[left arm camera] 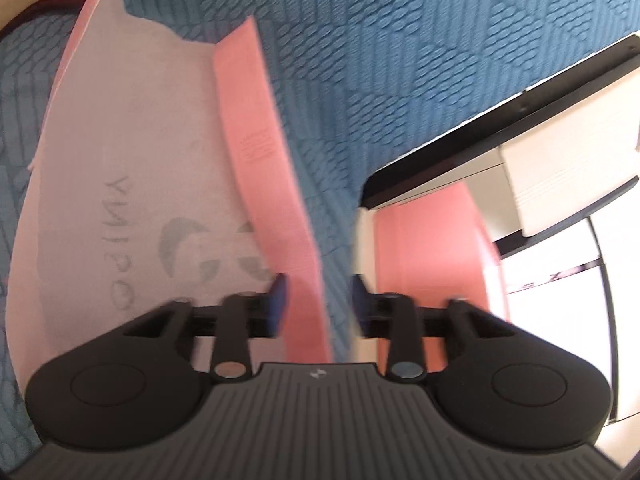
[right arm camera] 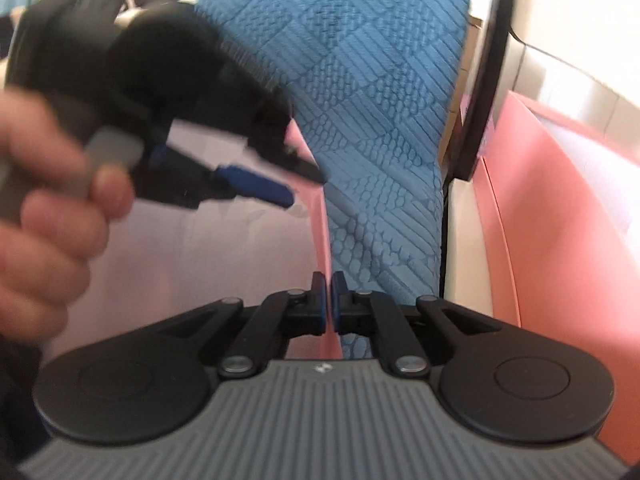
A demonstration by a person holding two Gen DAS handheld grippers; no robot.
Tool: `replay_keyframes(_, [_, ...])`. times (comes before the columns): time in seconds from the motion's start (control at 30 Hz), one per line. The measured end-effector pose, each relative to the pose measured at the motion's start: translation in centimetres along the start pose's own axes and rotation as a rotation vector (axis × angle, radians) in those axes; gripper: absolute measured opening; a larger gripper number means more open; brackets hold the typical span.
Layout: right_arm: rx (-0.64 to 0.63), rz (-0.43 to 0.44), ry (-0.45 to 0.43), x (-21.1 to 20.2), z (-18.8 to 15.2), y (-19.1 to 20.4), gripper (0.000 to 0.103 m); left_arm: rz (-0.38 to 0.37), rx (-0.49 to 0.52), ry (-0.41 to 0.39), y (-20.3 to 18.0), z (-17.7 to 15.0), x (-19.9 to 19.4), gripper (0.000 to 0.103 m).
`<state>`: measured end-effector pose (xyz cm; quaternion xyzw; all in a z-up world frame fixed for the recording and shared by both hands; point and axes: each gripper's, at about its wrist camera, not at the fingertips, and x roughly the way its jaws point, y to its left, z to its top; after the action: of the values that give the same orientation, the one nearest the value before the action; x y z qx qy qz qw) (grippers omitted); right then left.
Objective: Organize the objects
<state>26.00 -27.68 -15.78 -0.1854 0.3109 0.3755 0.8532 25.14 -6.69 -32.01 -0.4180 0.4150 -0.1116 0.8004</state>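
A pale pink box lid (left arm camera: 132, 184) with a faint printed logo lies on the blue textured mat (left arm camera: 400, 60). Its brighter pink side wall (left arm camera: 260, 152) runs down between the jaws of my left gripper (left arm camera: 320, 304), which stand open, and the pads do not press on it. In the right wrist view the same lid (right arm camera: 224, 264) fills the left side. Its pink edge (right arm camera: 322, 224) leads straight into my right gripper (right arm camera: 329, 304), which is shut on that thin edge. My left gripper (right arm camera: 288, 180) hovers open over the lid at upper left, held by a hand (right arm camera: 44, 208).
A black-rimmed box (left arm camera: 460, 148) with a pink inside (left arm camera: 424, 248) and white inserts (left arm camera: 568, 168) stands to the right of the lid. In the right wrist view the same box (right arm camera: 560, 220) stands close on the right. A strip of mat (right arm camera: 360, 100) separates it from the lid.
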Motion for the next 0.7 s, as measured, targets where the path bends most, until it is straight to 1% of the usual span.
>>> replay_keyframes(0.07, [-0.025,-0.001,0.001,0.0,-0.1,0.5,0.006,-0.015,0.01,-0.001,-0.4,0.0,0.3,0.051])
replay_keyframes(0.13, [-0.045,-0.002,0.002,-0.1,-0.2,0.9,0.006,-0.006,0.036,0.01,-0.7,-0.1,0.4,0.048])
replay_keyframes(0.17, [-0.051,-0.001,0.003,-0.1,-0.2,1.0,0.006,0.003,0.05,0.016,-0.9,-0.1,0.6,0.042])
replay_keyframes(0.2, [-0.054,0.002,0.003,-0.2,-0.3,1.0,0.006,0.015,0.058,0.022,-1.0,-0.1,0.6,0.032])
replay_keyframes(0.3, [-0.047,0.016,0.0,-0.5,-0.4,1.0,0.006,0.058,0.056,0.028,-0.8,-0.5,0.2,0.014])
replay_keyframes(0.4, [-0.035,0.032,0.002,-0.2,0.0,1.0,0.006,0.075,0.029,0.027,0.0,-0.4,0.2,0.009])
replay_keyframes(0.5, [-0.016,0.051,0.007,-0.4,0.1,1.1,0.009,0.094,0.035,0.021,0.0,-0.2,0.3,0.007])
replay_keyframes(0.6, [0.026,0.104,0.01,-0.8,0.3,0.8,0.011,0.12,0.008,0.019,0.6,0.0,0.1,0.007])
replay_keyframes(0.7, [0.115,0.212,-0.018,-1.9,0.7,0.1,0.01,0.141,-0.005,0.027,1.2,0.2,0.0,0.006])
